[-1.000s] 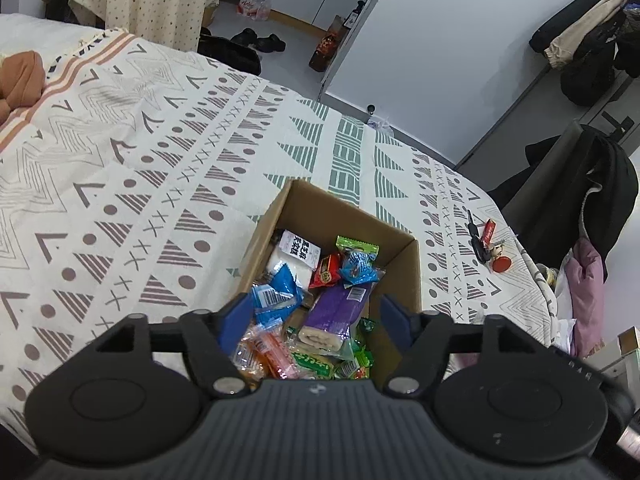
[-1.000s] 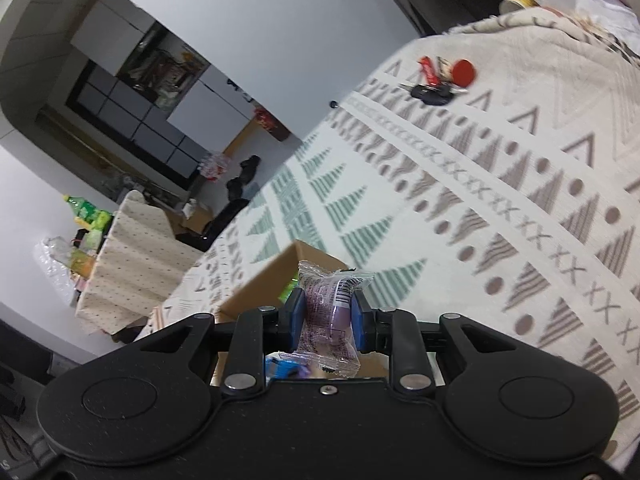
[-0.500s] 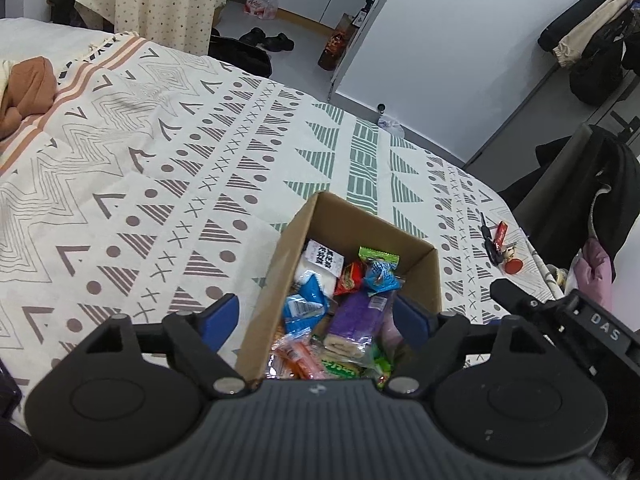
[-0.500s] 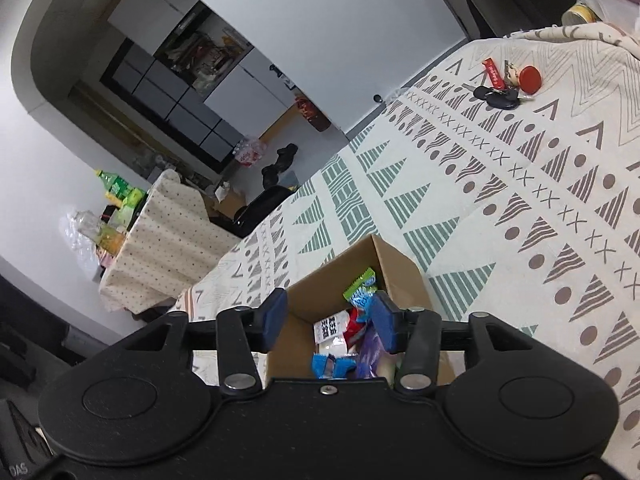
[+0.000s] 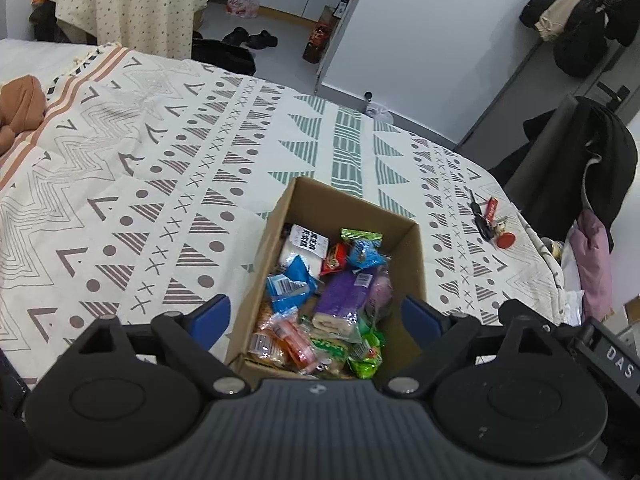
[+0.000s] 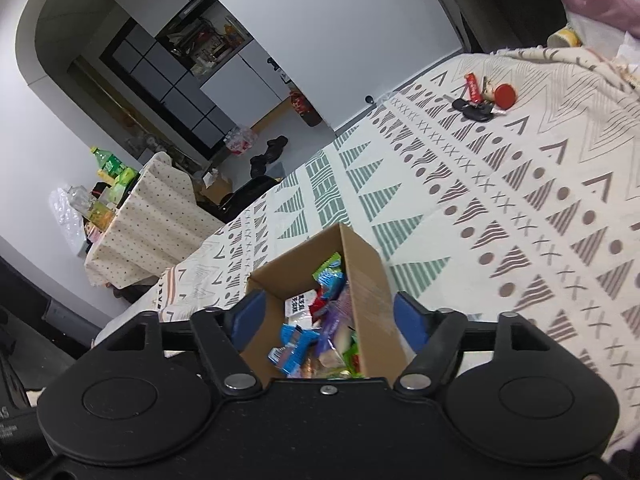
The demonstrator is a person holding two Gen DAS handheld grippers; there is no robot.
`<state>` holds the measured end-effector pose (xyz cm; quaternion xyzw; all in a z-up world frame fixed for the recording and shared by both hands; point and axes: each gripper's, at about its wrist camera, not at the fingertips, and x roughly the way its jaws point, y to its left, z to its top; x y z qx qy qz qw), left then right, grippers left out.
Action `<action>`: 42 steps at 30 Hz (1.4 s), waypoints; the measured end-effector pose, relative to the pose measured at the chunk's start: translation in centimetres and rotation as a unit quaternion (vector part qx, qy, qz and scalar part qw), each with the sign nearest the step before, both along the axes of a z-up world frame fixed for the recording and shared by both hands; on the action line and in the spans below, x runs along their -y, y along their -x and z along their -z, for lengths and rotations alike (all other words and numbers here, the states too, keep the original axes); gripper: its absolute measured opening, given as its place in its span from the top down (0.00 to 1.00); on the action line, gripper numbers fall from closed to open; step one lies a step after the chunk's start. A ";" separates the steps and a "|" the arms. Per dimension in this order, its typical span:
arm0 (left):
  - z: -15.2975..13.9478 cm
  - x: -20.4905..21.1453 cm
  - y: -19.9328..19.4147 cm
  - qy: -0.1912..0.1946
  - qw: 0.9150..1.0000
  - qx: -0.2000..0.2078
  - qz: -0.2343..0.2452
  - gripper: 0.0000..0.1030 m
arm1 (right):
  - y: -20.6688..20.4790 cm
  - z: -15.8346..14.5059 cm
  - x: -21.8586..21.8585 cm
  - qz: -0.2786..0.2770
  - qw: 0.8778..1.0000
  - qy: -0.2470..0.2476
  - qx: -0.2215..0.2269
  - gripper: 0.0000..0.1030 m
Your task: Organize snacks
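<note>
Above the near end of the cardboard box (image 5: 400,220), the left claw (image 5: 316,316) and right claw (image 6: 328,316) both hang empty, jaws spread wide. Inside the box lie the snacks (image 5: 340,296), heaped together. The bed (image 5: 160,184) around the box shows no loose snack; beyond the box, only keys (image 6: 478,110). Sorting appears nearly complete; the next move calls for finding any remaining packet.
</note>
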<state>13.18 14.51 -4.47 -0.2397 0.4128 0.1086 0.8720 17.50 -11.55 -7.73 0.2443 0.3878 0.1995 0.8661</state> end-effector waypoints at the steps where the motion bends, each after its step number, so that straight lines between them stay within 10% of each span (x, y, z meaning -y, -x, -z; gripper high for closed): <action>1: -0.1 0.2 0.1 -0.002 1.000 0.001 0.003 0.09 | 0.3 -0.1 0.3 0.001 1.000 0.002 0.001 0.26; 13: -2.0 3.2 2.9 -0.029 0.999 0.014 0.043 0.00 | 4.1 -1.6 4.0 0.008 0.999 0.033 0.022 0.00; 42: -5.1 7.5 10.0 -0.119 0.983 0.043 0.133 0.00 | 11.8 -4.1 7.4 0.017 0.992 0.111 0.053 0.00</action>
